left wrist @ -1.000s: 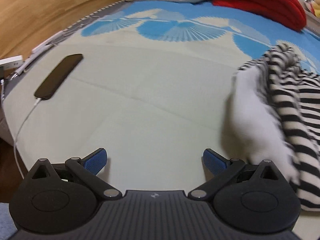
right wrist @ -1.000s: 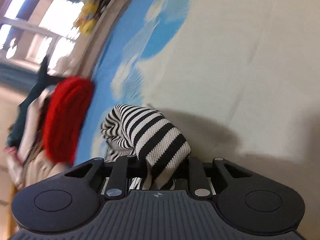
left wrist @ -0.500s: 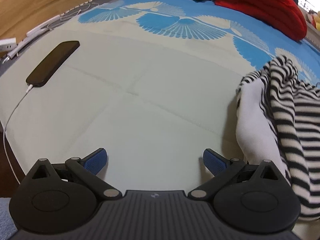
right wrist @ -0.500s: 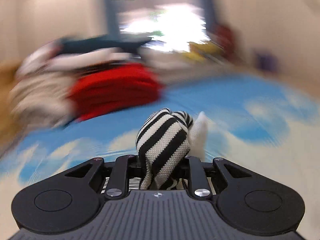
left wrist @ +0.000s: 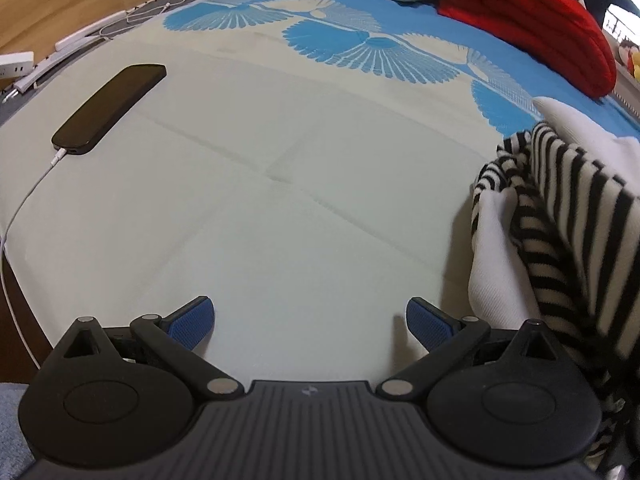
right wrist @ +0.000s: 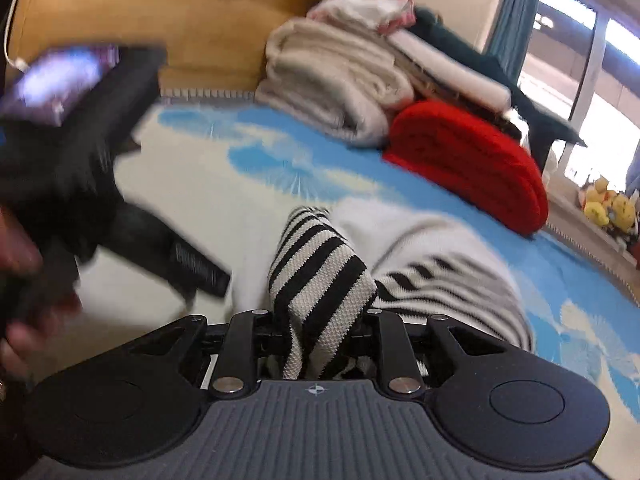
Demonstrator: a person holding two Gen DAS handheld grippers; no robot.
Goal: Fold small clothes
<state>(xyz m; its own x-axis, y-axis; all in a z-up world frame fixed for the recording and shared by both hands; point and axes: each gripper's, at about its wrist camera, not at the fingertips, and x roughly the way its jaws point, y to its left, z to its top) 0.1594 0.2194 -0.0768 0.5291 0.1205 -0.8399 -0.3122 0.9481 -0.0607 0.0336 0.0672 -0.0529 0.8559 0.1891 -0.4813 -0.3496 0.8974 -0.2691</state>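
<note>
Right wrist view: the right gripper (right wrist: pixel 320 328) is seen clenched on a bunched fold of the striped garment (right wrist: pixel 316 276), black-and-cream knit with a white lining, which is carried just above the bedspread (right wrist: pixel 224 184). The rest of the cloth trails to the right of the jaws, blurred. At the far side a folded red blanket (right wrist: pixel 472 164) and a pile of pale bedding (right wrist: pixel 340 84) are stacked. At the left the other handheld tool is glimpsed, smeared by motion, with part of a hand (right wrist: pixel 16 264) on it.

From the left wrist view the left gripper (left wrist: pixel 310 320) is shown released, its blue pads (left wrist: pixel 192 322) spread wide with nothing between them, poised over the bare pale middle of the bed. The garment hangs at the right edge, near the right pad but not touched by it. A dark phone (left wrist: pixel 110 108) on a white cable lies far left, well apart.

The step in hand is judged to be the carrying of the garment to the clear area for laying out. Next, the cloth would need to be lowered and spread flat, and a free edge or corner taken by the left gripper so that it can be straightened before any fold is made.
</note>
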